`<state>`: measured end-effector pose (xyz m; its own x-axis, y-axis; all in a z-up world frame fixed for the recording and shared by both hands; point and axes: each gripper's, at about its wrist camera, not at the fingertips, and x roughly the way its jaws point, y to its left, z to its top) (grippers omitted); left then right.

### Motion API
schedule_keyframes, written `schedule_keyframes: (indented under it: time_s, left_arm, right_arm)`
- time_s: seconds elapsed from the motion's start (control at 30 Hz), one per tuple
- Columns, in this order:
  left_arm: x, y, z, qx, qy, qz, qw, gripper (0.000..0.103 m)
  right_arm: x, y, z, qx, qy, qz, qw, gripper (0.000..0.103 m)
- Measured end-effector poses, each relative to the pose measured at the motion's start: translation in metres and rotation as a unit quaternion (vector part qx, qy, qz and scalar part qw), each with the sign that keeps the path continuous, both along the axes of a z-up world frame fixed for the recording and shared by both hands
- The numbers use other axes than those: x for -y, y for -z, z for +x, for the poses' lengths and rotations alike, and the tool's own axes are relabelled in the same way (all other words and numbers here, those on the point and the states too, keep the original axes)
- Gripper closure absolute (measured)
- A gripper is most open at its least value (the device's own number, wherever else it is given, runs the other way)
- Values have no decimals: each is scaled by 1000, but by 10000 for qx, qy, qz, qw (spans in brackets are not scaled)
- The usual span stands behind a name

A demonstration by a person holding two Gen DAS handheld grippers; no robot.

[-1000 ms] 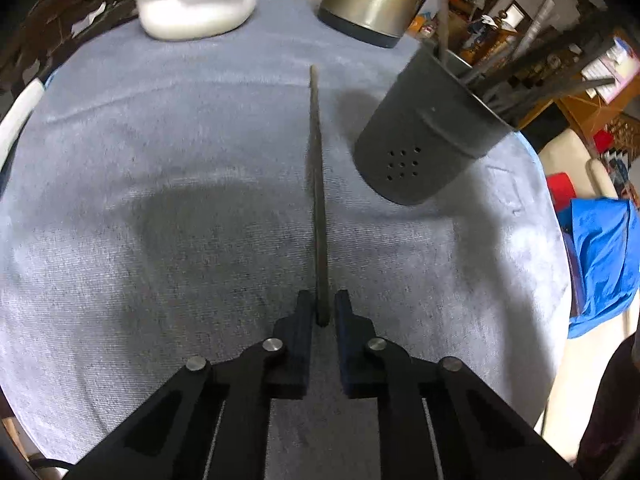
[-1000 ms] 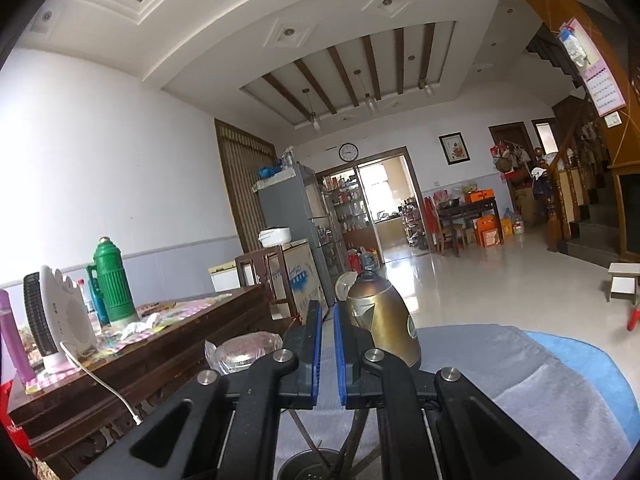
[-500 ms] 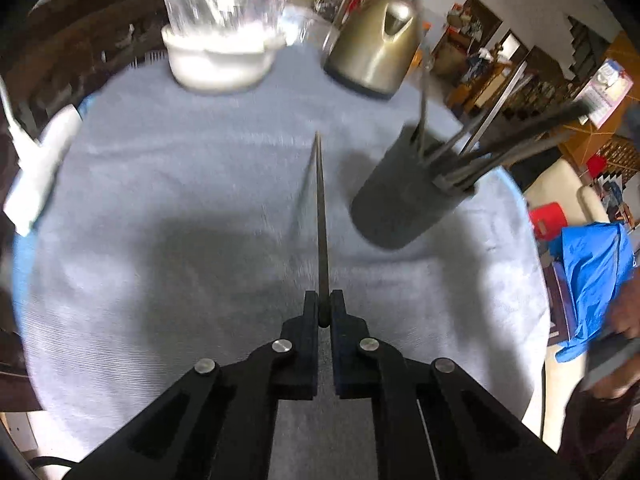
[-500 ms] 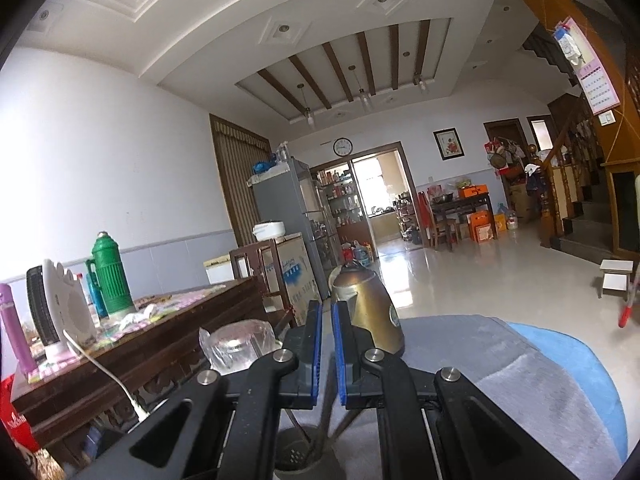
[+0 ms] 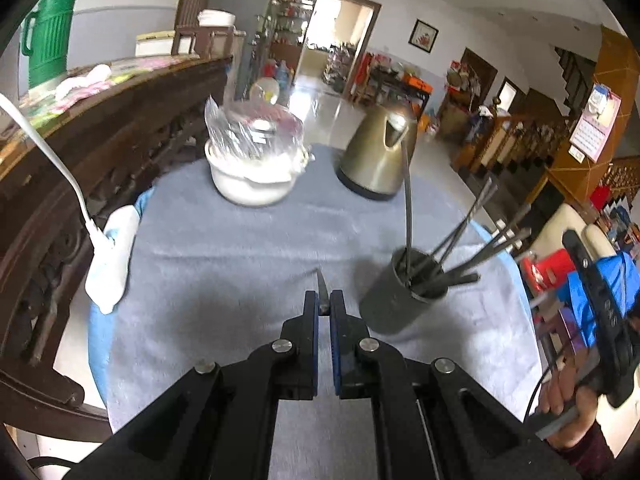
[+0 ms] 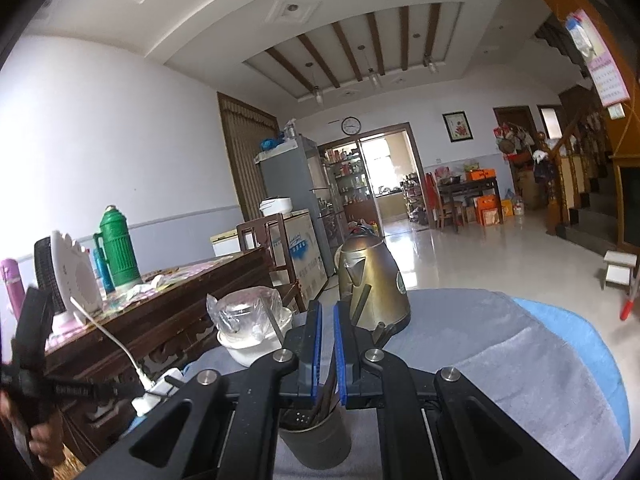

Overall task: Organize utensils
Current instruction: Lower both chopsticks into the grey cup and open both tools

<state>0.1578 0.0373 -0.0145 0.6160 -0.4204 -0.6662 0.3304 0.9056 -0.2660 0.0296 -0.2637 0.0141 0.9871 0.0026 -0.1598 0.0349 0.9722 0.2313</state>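
Observation:
My left gripper [image 5: 324,304] is shut on a thin dark utensil [image 5: 321,281], held in the air above the grey cloth; only its short end shows past the jaws. A dark grey utensil holder [image 5: 402,300] with several utensils stands just right of it. My right gripper [image 6: 324,322] is shut and empty, raised above the same holder [image 6: 318,438], whose utensil handles [image 6: 360,300] poke up behind the fingers. The right gripper also shows at the right edge of the left wrist view [image 5: 596,312].
A gold kettle [image 5: 378,152] and a white bowl with a plastic bag on it [image 5: 256,160] stand at the table's far side. A white power strip with cord [image 5: 110,256] lies at the left edge. A dark wooden cabinet [image 5: 80,152] is on the left.
My left gripper has lifted and tilted up with the utensil, so the utensil now looks foreshortened and the room shows. The right gripper has stayed shut and shifted only slightly.

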Motion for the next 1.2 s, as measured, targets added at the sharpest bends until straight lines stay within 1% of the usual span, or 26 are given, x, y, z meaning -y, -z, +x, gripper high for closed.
schedule_keyframes:
  time_s: [0.1,0.3,0.4,0.63,0.73,0.87,1.03,1.2]
  left_arm:
    - [0,-8,-2,138,-22,-107,9998,98]
    - [4,-34,-3,421,40,-189,9989,98]
    - [5,-43,2,469,71,-237,9986,98]
    - [8,-65,4,643,156,-205,9976,98]
    - [6,-81,1,717,199,-184,9971,98]
    - [3,-106,-7,820,365,-172,9958,98]
    - [5,-140,-23,911,717,-181,9931,98]
    - [19,-155,-29,850,1042,-107,9909,98]
  right_arm:
    - [1,-3,-2,16,-20,-85,10000,95]
    - [2,-1,3,-72,-18,18,10000,95]
    - [1,-1,5,-109,-36,25,9999,95]
    - [-2,5,7,-171,-94,2,9998,95]
    - [-1,7,7,-213,-86,30,9997,95]
    - [0,11,7,-283,-91,79,9995,95]
    - [-2,15,4,-315,-110,113,9994,95]
    - [0,14,-1,-331,-81,174,9993,95]
